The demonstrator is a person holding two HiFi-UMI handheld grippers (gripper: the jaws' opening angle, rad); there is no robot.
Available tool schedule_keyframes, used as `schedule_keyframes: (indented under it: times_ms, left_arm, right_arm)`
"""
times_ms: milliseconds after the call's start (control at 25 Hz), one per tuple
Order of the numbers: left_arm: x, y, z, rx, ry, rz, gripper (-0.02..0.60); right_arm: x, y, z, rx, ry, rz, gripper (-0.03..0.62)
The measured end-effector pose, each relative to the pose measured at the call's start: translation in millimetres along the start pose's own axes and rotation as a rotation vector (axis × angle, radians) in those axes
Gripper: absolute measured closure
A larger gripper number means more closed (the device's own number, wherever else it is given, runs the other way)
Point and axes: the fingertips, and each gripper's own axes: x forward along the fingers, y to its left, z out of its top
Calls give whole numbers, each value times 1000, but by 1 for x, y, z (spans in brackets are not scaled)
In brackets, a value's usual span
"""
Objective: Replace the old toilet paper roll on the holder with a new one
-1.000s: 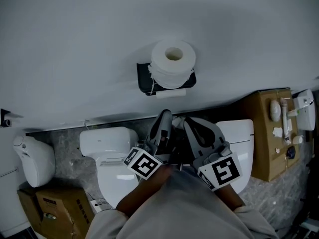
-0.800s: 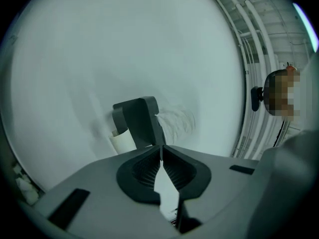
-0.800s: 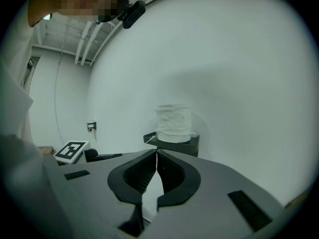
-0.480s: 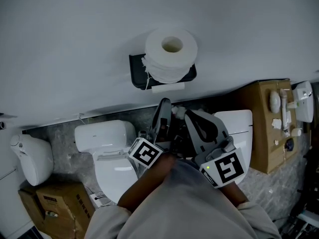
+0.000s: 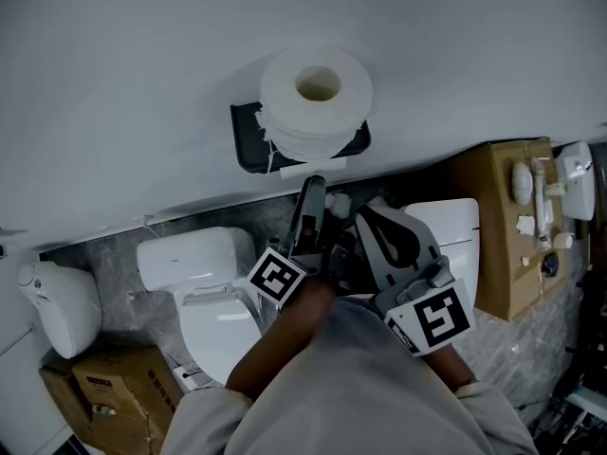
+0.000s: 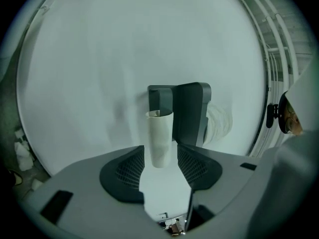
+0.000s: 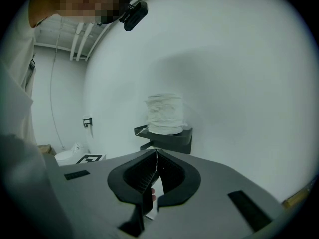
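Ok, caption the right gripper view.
Shut right gripper faces the wall holder, a toilet paper roll standing on top.

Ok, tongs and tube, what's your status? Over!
Left tongs just opened, old tube loose between them, by the holder. Right tongs shut. New roll on top of holder. Nothing blocking.

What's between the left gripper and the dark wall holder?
A white cardboard tube stands between the left gripper's jaws, which have just been opening; left gripper view.

White toilet (image 5: pixel 190 259) on grey floor (image 5: pixel 119 273), cardboard box (image 5: pixel 123 391) lower left, brown carton (image 5: pixel 501 254) at right
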Motion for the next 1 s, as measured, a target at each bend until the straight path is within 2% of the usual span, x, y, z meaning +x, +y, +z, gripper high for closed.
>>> schedule_keyframes:
  times_ms: [200,480,1000]
  left_arm:
    - [9,0,7,-13,-33,-19,362]
    - [23,7,15,-24,-64,-8,361]
    - [32,6,21,-36,-92,-38,362]
  right_arm:
    - [2,-8,-4,5,12,-11,577]
    - [4,-20,-7,14,23,-15,577]
    - [14,-28,-16,31,43,11,577]
